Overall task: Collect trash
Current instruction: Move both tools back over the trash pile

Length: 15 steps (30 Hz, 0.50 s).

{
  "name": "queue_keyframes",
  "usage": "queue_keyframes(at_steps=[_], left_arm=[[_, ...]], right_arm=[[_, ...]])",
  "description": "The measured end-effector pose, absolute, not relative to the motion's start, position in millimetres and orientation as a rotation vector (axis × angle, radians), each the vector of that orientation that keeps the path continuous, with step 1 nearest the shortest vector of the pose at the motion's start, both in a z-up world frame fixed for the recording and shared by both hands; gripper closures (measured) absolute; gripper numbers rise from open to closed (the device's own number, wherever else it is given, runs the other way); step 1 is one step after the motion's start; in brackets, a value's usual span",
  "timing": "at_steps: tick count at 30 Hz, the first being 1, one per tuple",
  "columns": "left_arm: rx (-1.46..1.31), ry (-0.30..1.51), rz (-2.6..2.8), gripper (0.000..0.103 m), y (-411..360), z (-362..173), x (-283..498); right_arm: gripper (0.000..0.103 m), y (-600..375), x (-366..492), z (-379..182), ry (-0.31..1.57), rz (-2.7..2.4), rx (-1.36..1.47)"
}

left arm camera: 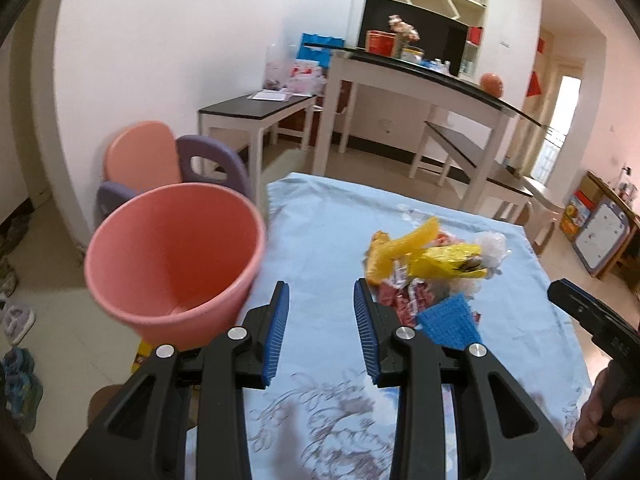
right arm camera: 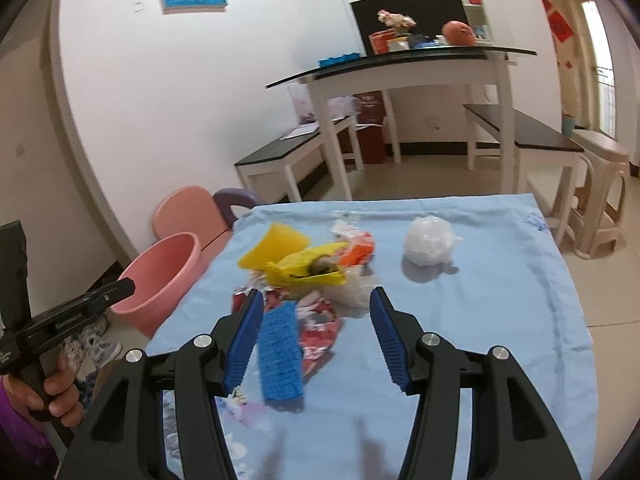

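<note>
A pile of trash lies on the light blue tablecloth (right arm camera: 500,320): yellow wrappers (right arm camera: 304,268), red and white wrappers (right arm camera: 320,328) and a blue sponge (right arm camera: 280,356). A crumpled white bag (right arm camera: 426,242) sits apart to the right. A pink bin (left arm camera: 172,256) stands off the table's left edge; it also shows in the right wrist view (right arm camera: 160,280). My left gripper (left arm camera: 320,308) is open and empty above the cloth, between the bin and the pile (left arm camera: 428,264). My right gripper (right arm camera: 316,312) is open and empty just in front of the pile.
A pink and purple child's chair (left arm camera: 160,156) stands behind the bin. Benches (right arm camera: 288,156) and a tall glass-topped table (right arm camera: 400,64) stand farther back. A plastic stool (right arm camera: 600,184) is at the right. Shoes (left arm camera: 16,316) lie on the floor at left.
</note>
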<state>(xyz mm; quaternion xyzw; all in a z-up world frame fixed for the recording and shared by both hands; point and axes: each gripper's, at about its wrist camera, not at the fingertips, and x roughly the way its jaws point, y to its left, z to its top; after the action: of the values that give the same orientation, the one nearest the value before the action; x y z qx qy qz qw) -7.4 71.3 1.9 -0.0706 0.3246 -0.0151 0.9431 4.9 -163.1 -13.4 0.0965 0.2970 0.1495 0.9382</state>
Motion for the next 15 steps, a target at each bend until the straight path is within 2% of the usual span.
queue_keyframes(at_steps=[15], left_arm=[[0.065,0.680,-0.236,0.069,25,-13,63]], right_arm=[[0.048,-169,45,-29,0.666,0.253,0.184]])
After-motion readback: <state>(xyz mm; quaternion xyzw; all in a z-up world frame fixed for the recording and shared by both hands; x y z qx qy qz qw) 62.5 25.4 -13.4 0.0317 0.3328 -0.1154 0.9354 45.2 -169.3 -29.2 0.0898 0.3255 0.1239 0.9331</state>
